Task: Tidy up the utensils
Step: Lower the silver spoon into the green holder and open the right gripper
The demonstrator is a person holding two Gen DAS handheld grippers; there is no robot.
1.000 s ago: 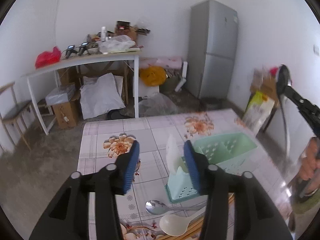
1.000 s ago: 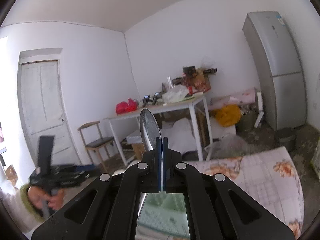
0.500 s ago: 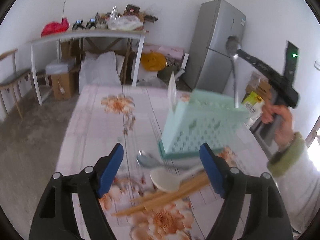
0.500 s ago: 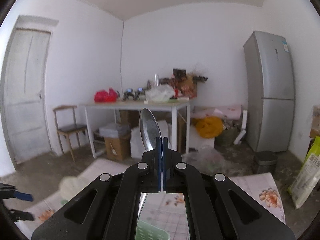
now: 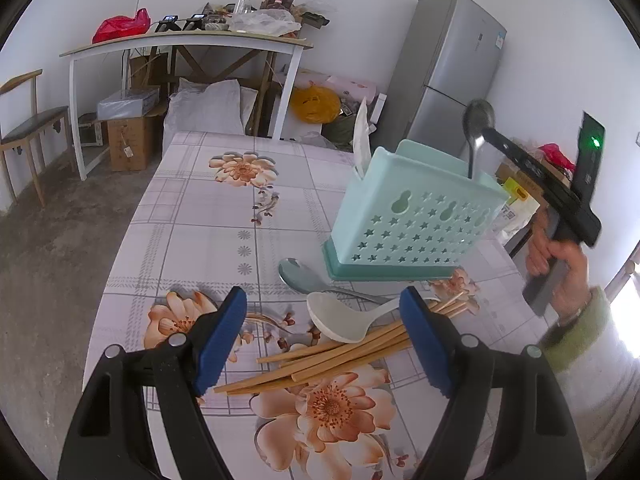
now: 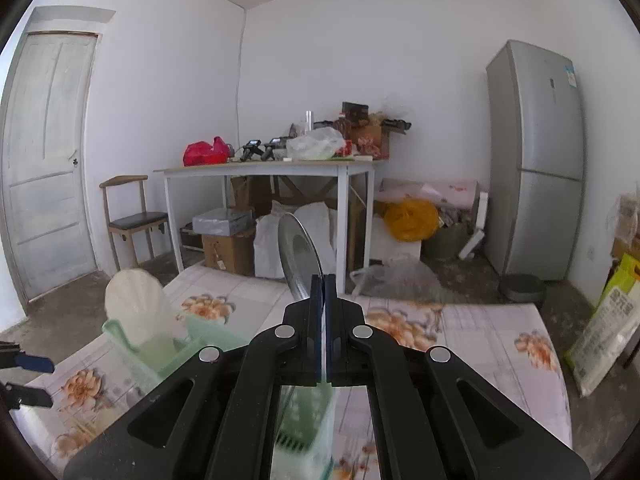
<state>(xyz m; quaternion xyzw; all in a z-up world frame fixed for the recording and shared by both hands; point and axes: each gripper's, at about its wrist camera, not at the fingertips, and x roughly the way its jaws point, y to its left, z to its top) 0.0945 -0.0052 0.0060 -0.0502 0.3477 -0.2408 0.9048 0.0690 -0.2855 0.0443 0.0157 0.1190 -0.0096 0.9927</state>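
My left gripper (image 5: 322,332) stands open low over the flowered table (image 5: 192,216), with nothing pressed between its blue pads. Between and below its fingers lie a bundle of wooden chopsticks (image 5: 320,362), a white ladle (image 5: 340,318) and a metal spoon (image 5: 304,278). Just beyond stands a mint utensil holder (image 5: 416,224) with a white spoon (image 5: 362,132) upright in its left end. My right gripper (image 5: 486,133), held by a hand (image 5: 556,256), is shut on a second metal spoon (image 5: 478,120) whose handle points down into the holder. In the right wrist view that gripper (image 6: 323,292) pinches the spoon (image 6: 298,256) above the holder (image 6: 200,340).
A grey fridge (image 5: 452,72) stands behind the table. A white side table (image 5: 180,42) loaded with clutter, boxes and bags beneath it, is at the back. A wooden chair (image 5: 28,128) is at the left, a door (image 6: 48,160) beyond it. A yellow-green bag (image 6: 612,320) leans at the right.
My left gripper has opened wide and dropped toward the chopsticks and spoons. The right gripper has come down with the metal spoon, now over the holder's right end.
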